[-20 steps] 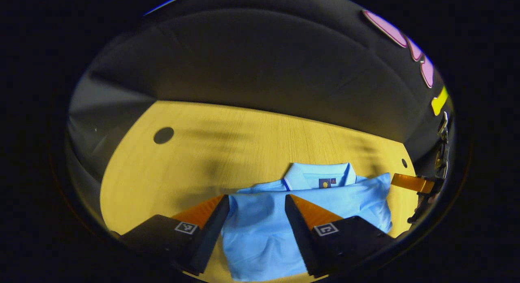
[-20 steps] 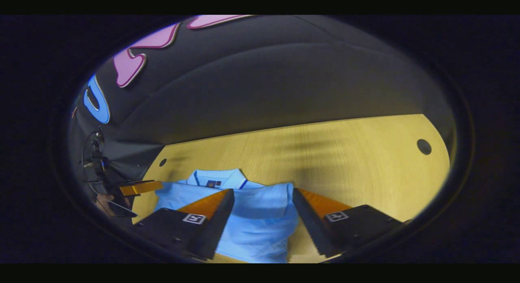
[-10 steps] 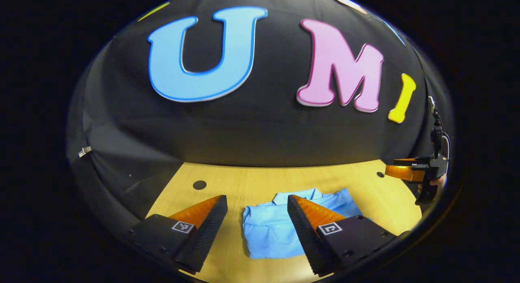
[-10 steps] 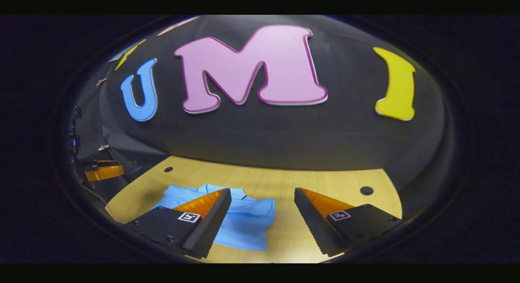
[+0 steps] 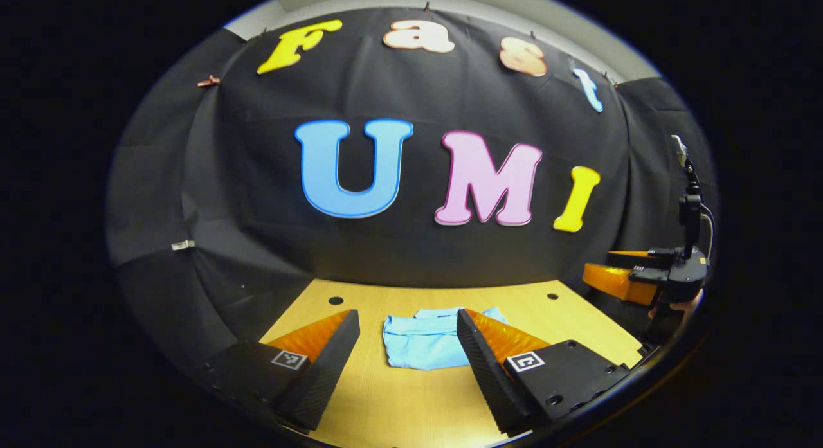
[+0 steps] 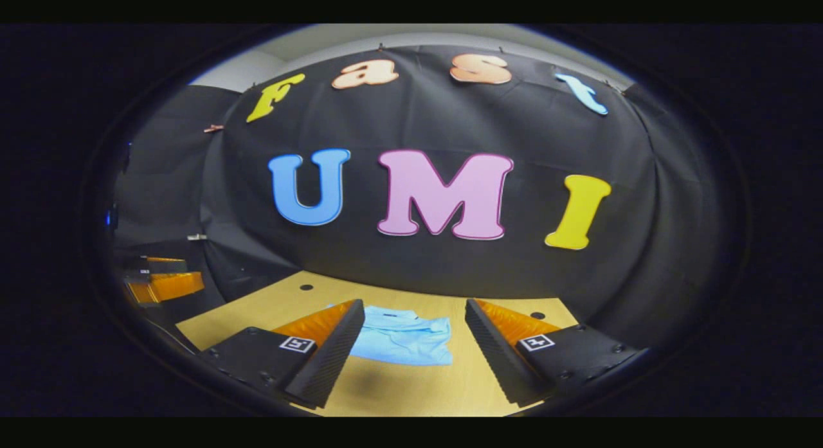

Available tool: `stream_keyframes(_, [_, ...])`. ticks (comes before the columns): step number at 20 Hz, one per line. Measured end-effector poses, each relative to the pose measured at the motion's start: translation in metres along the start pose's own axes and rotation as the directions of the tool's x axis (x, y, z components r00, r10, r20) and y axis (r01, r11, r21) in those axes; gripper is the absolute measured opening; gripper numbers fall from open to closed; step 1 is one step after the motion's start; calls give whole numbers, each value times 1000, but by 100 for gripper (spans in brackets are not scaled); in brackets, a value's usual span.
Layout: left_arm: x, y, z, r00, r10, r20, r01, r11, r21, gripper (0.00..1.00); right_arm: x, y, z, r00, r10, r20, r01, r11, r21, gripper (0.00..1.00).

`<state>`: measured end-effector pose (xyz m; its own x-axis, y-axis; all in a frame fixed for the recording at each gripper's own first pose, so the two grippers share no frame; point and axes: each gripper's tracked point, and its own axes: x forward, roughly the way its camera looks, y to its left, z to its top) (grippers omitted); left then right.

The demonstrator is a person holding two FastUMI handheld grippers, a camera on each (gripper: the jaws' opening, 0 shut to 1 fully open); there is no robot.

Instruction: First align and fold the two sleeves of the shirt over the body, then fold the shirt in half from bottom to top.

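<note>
In the left gripper view, the left gripper (image 5: 408,335) hangs above the near part of the wooden table (image 5: 405,403), fingers spread apart with nothing between them. The folded light blue shirt (image 5: 421,342) lies flat mid-table, bare wood all around it. The right gripper (image 5: 620,282) hovers at the table's right edge.

In the right gripper view, the right gripper (image 6: 411,329) is likewise spread and empty. The shirt (image 6: 405,337) lies beyond its fingers, well clear of the table (image 6: 411,387) edges. The left gripper (image 6: 164,284) sits off the table's left side.

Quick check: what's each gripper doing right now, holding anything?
Left gripper: open, holding nothing, raised clear of the folded shirt.
Right gripper: open, holding nothing, also off the shirt on the table.
</note>
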<state>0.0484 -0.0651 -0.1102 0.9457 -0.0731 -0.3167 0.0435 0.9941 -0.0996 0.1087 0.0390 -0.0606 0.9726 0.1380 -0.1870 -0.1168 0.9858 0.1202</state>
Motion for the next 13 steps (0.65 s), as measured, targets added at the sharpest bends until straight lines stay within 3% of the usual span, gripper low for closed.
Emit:
stream_keyframes(4, [-73, -1, 2, 999, -11, 41, 11, 1000, 3, 97, -79, 46, 6, 998, 8, 55, -8, 1000, -1, 99])
stream_keyframes(8, [-107, -4, 26, 994, -10, 105, 15, 999, -47, 96, -121, 73, 23, 994, 43, 100, -47, 998, 38, 97])
stream_keyframes(13, [-113, -4, 37, 992, -9, 125, 9, 1000, 4, 97, -138, 50, 45, 985, -41, 168, 38, 999, 21, 97])
